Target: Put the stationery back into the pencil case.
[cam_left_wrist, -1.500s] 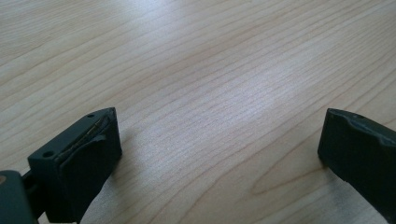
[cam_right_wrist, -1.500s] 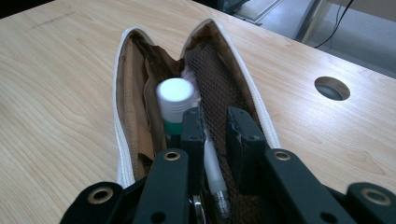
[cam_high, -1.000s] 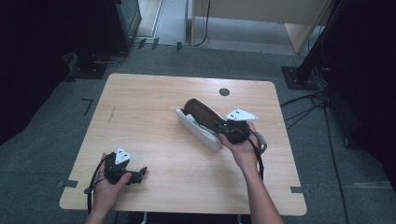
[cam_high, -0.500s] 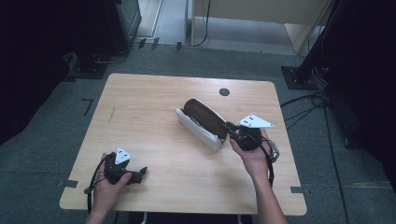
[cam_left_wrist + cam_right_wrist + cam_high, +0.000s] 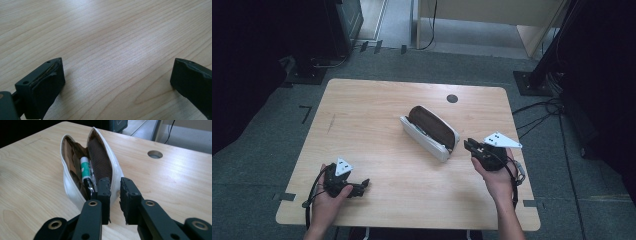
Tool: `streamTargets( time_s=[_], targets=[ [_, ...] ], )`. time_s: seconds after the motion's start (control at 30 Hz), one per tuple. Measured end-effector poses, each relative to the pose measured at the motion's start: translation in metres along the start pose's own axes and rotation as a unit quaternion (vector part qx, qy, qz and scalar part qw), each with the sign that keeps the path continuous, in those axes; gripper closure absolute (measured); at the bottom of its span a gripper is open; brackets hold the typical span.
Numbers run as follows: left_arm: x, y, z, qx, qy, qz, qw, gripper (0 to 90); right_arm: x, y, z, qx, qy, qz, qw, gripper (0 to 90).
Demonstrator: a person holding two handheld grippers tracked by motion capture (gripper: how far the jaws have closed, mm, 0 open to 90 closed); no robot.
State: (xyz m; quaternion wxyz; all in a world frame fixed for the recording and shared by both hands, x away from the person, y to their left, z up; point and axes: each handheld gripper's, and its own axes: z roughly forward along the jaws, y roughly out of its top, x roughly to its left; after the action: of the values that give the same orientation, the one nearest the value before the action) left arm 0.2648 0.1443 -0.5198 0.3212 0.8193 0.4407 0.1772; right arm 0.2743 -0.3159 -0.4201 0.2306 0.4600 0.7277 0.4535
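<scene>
A white pencil case [image 5: 430, 131] with a brown lining lies open in the middle of the wooden table [image 5: 377, 105]. In the right gripper view the case [image 5: 72, 187] holds a green-and-white tube [image 5: 85, 167] and dark pens. My right gripper [image 5: 468, 145] sits just right of the case's near end, clear of it. Its jaws [image 5: 115, 182] have just opened a little, leaving a narrow gap with nothing in it. My left gripper [image 5: 364, 184] rests near the front left edge. It [image 5: 117, 62] stands wide open over bare wood.
A round cable hole [image 5: 452, 98] sits at the back of the table, behind the case. Dark equipment stands [image 5: 312, 65] and cables [image 5: 542, 107] lie on the floor around the table.
My right hand has drawn back to the right, away from the case's near end, which it was on before. The case stays put and the left hand is still.
</scene>
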Motion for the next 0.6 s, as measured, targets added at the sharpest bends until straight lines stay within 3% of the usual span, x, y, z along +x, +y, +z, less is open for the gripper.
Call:
streamTargets(
  time_s=[0.07,0.13,0.23,0.3,0.6],
  targets=[
    [0.000,0.000,0.000,0.000,0.000,0.000,1.0000,0.0,-0.002,-0.005,-0.003,0.001,0.005,0.007,1.0000,61.4],
    [0.000,0.000,0.000,0.000,0.000,0.000,1.0000,0.0,-0.004,-0.009,-0.003,0.010,-0.004,0.022,0.9997,33.8],
    [0.000,0.000,0.000,0.000,0.000,0.000,1.0000,0.0,-0.006,-0.016,-0.004,0.025,-0.019,0.038,0.9988,0.4],
    [0.000,0.000,0.000,0.000,0.000,0.000,1.0000,0.0,-0.005,-0.022,-0.006,0.025,-0.039,0.033,0.9984,0.0],
    [0.000,0.000,0.000,0.000,0.000,0.000,1.0000,0.0,-0.009,-0.042,-0.012,0.031,-0.058,0.050,0.9966,0.0]
  ],
)
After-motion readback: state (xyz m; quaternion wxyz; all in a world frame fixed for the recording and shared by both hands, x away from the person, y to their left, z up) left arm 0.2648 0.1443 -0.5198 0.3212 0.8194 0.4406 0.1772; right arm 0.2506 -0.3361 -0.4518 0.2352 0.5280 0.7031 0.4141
